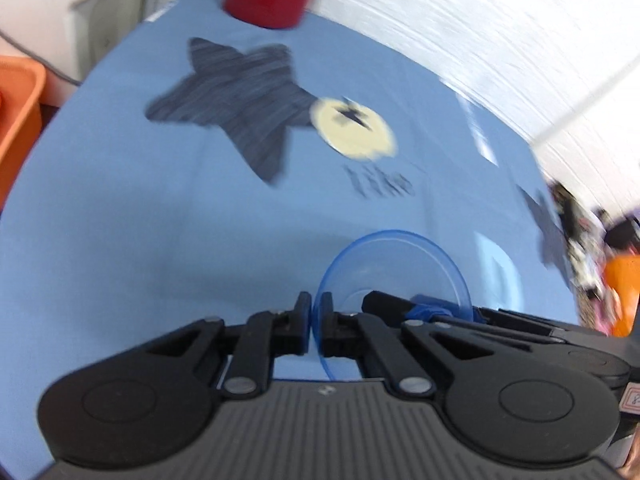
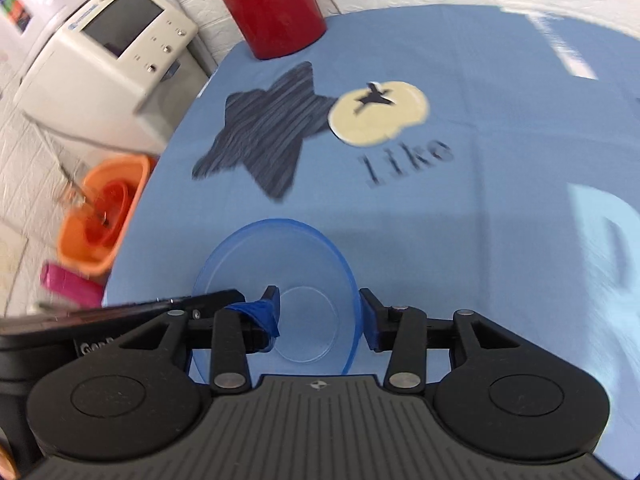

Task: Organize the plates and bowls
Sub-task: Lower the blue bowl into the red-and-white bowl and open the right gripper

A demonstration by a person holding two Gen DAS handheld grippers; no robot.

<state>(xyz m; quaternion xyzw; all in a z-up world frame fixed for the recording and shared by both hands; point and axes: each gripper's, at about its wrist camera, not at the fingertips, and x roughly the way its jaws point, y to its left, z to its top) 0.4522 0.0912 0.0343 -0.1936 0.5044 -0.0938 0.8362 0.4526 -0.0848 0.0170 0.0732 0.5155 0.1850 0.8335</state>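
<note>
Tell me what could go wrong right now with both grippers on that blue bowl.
1. The left gripper pinches only the thin rim of the blue bowl, so the bowl could slip or twist out.
2. The right gripper stands open astride the opposite rim; closing or pulling against the left one could flex or crack the plastic.
3. The bowl is near the table's edge, above the orange tub; a drop could send it off the blue tablecloth.

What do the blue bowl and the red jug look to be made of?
The blue bowl looks like thin translucent plastic: the tablecloth shows through its wall and flat base. The left claw pinches its rim. The red jug is opaque and glossy with highlights, perhaps enamelled metal or hard plastic; I cannot tell which.
</note>
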